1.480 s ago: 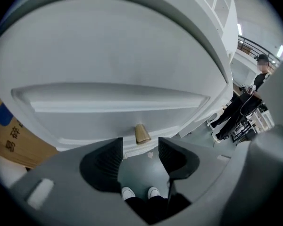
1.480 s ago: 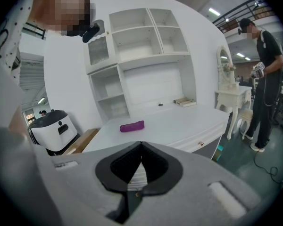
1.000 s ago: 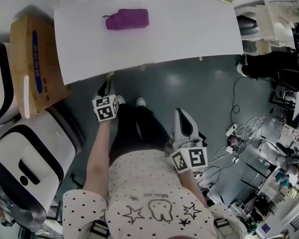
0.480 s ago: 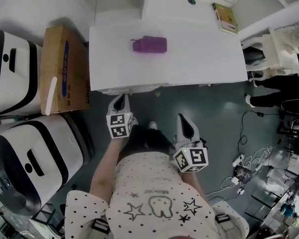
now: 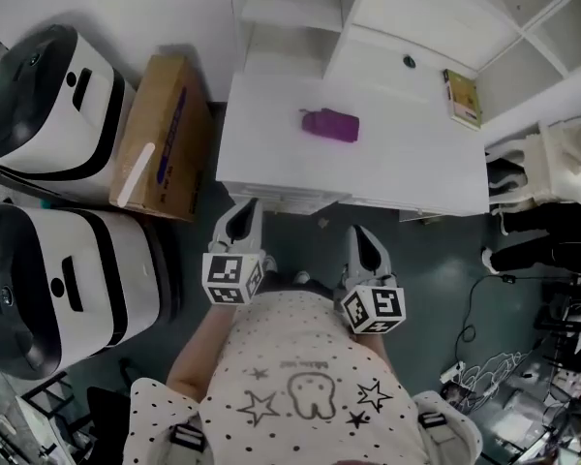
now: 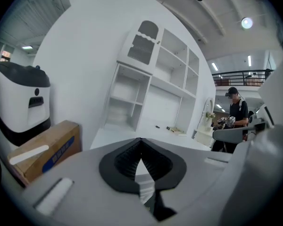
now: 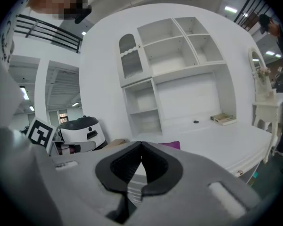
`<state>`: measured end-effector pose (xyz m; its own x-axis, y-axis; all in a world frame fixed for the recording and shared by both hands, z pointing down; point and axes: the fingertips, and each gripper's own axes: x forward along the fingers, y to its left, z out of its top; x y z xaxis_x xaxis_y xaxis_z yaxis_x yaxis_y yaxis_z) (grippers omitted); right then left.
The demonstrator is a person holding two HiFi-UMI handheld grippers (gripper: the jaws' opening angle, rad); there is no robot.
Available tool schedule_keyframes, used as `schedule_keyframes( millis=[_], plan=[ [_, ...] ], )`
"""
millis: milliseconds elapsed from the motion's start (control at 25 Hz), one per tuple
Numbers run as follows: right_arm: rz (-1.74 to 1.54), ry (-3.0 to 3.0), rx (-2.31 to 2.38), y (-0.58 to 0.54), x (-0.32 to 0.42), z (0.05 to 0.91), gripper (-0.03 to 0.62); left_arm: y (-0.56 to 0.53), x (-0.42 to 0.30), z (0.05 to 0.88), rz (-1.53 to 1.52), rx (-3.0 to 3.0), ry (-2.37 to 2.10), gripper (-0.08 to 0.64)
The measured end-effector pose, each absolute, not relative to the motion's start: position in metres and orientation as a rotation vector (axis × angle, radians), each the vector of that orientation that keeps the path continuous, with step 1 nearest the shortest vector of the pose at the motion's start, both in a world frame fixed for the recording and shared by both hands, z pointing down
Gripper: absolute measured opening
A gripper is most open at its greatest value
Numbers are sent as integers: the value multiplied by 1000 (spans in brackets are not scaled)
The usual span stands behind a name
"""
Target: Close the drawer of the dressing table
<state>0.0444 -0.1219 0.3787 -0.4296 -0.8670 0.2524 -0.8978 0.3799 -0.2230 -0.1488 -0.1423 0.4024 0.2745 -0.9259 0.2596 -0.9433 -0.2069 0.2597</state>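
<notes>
Compared with a second ago the person has straightened up. The head view now takes in the whole white dressing table (image 5: 407,158) with its white shelf unit (image 5: 300,13) behind, where before its counter filled the top of the view. The brown cardboard box (image 5: 163,134) at the left looks smaller too. The left hand-held gripper (image 5: 243,213), which was low against the front edge, has come up and sits just off that edge. Its jaws are pressed together with nothing between them; only the table's white front shows through the slot below the pads. The white drawer (image 5: 289,201) lies under the left half of the counter's front edge, as a thin pale band that barely stands out from it. I judge it pushed home or all but home, so the task is done or nearly so; whether a small gap remains cannot be told from above. A purple oblong case (image 5: 330,125) lies on the counter behind it. The right hand-held gripper (image 5: 361,235), a little right of the drawer, is likewise closed and empty. The drawer's long axis runs along the front edge, left to right in the head view and dipping slightly to the right. Its face points toward the person, and it slides away from them, toward the wall.
</notes>
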Motion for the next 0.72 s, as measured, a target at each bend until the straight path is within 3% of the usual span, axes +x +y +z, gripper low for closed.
schedule_keyframes(
  millis=[720],
  plan=[
    [383,-2601,1502,-116,13,359,3,-73,-173,351,22,2257,-1819,-5]
  ],
)
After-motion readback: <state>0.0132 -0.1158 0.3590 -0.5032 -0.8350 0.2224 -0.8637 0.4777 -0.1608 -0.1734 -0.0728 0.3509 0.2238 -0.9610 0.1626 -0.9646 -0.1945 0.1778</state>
